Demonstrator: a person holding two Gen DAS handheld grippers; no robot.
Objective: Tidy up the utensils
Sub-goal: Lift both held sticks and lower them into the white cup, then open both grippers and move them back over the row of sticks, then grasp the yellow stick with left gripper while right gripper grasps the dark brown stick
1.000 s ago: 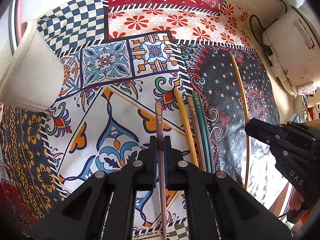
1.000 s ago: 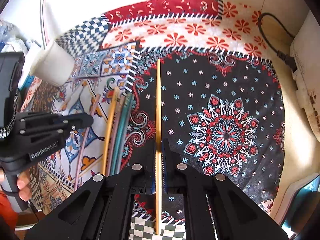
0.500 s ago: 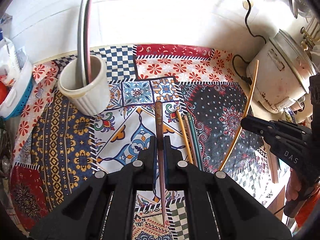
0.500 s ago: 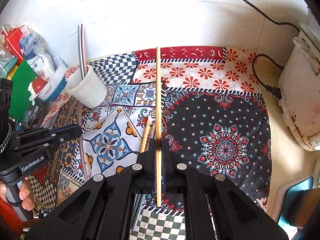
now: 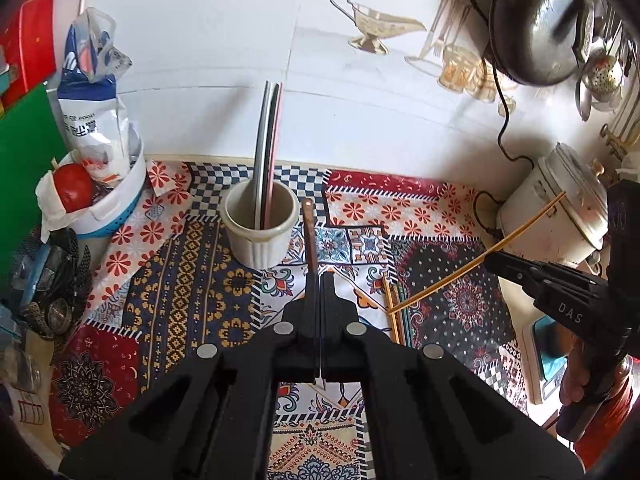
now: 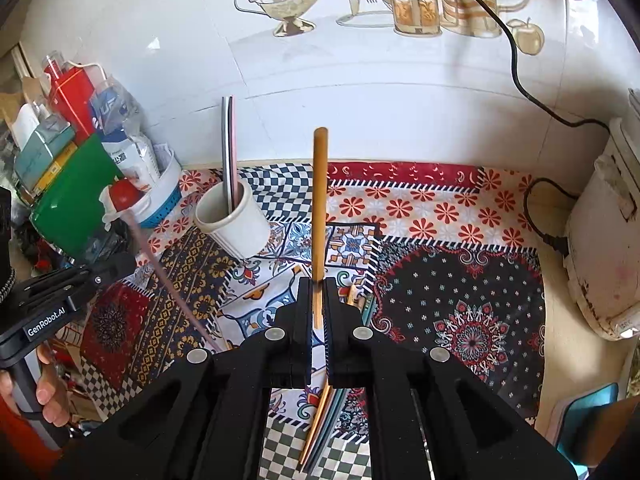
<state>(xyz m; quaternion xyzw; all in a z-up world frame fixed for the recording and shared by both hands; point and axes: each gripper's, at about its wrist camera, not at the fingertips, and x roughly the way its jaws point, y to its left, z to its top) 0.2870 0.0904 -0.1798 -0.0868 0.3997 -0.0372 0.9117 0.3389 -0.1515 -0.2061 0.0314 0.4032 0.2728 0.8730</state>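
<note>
My left gripper (image 5: 319,277) is shut on a brown chopstick (image 5: 308,232) and holds it above the patterned cloth (image 5: 192,304), its tip close to the right of the white cup (image 5: 260,228). That cup has several chopsticks (image 5: 269,140) standing in it. My right gripper (image 6: 318,285) is shut on a yellow chopstick (image 6: 320,200) that points up toward the wall. In the right wrist view the cup (image 6: 232,220) stands up and to the left, and the left gripper (image 6: 108,266) is at far left. A few loose chopsticks (image 5: 396,312) lie on the cloth between the two grippers.
A white rice cooker (image 5: 560,208) with a black cord (image 6: 536,216) stands at the right edge. A white and blue basket (image 5: 116,204) with bags and a red round thing sits left of the cup, beside a green board (image 6: 76,200). The tiled wall is close behind.
Both grippers have risen off the cloth with their chopsticks and tipped upward. The cup and the wall have come into full view.
</note>
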